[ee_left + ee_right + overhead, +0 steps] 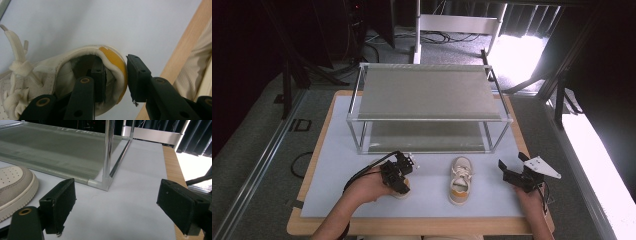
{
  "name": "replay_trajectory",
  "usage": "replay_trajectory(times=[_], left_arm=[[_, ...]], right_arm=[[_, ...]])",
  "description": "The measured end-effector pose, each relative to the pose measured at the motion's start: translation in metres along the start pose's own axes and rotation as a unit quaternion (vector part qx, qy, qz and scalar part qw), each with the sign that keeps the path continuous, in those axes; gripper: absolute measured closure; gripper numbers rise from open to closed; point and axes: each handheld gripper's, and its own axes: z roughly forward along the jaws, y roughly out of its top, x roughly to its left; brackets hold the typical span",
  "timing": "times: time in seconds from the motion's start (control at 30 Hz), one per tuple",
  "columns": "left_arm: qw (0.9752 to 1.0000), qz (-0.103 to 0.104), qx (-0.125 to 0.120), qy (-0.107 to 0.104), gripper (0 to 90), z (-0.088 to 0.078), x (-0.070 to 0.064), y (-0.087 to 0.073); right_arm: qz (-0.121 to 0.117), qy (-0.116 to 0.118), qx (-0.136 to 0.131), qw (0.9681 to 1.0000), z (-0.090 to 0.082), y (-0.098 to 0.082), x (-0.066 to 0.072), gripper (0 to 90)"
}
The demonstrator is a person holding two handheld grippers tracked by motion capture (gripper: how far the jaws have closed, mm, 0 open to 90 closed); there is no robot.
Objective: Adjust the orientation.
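Observation:
A white shoe with a yellow heel tab lies on the pale mat, mostly hidden under my hand in the high view. My left gripper is shut on its heel, one jaw inside the collar and the other against the yellow tab. A second white shoe with a tan heel stands apart in the middle, toe toward the rack. My right gripper hovers open and empty to the right of that shoe, jaws wide over bare mat.
A two-shelf metal rack stands at the back of the table; its front right post and grey lower shelf are just ahead of the right gripper. The white mat covers the wooden tabletop.

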Motion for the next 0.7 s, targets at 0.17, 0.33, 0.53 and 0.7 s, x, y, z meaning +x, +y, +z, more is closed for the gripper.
replay_trajectory(times=[0.17, 0.33, 0.53, 0.7], left_arm=[[0.9994, 0.035, -0.001, 0.001, 73.3, -0.003, -0.005, -0.002], [0.9972, 0.075, 0.006, 0.0, 74.5, -0.004, -0.013, -0.001], [0.9927, 0.12, -0.008, -0.011, 74.3, -0.003, -0.025, 0.006], [0.984, 0.178, 0.009, -0.004, 73.9, 0.001, -0.036, 0.009]], right_arm=[[0.0, 0.0, 0.002, 1.0, 0.0, 0.0, 0.0, 14.9], [-0.001, 0.0, 0.002, 1.0, 0.0, 0.0, 0.0, 15.0], [0.0, 0.001, 0.002, 1.0, 0.0, 0.0, 0.0, 15.0], [0.002, 0.002, 0.0, 1.0, 0.0, 0.0, 0.0, 14.9]])
